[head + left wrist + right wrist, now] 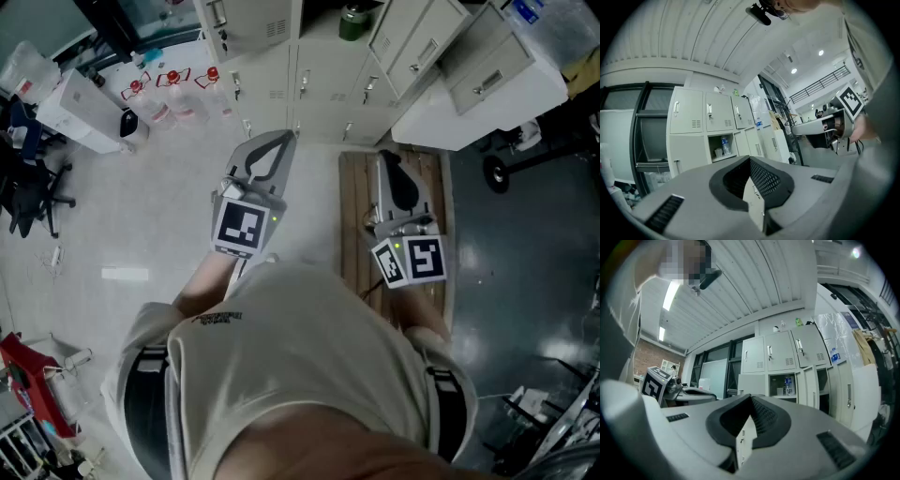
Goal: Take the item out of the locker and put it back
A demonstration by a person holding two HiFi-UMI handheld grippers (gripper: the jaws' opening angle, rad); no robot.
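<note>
Standing before the lockers, a person holds the left claw and the right claw level, each pinched fully together on nothing. The bottle stands inside the open compartment, at one o'clock from the right claw's tips and well apart from them.

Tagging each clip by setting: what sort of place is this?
Probably a lab or workshop locker area: a bank of grey metal lockers, a water bottle inside an open one, and an office chair nearby.
</note>
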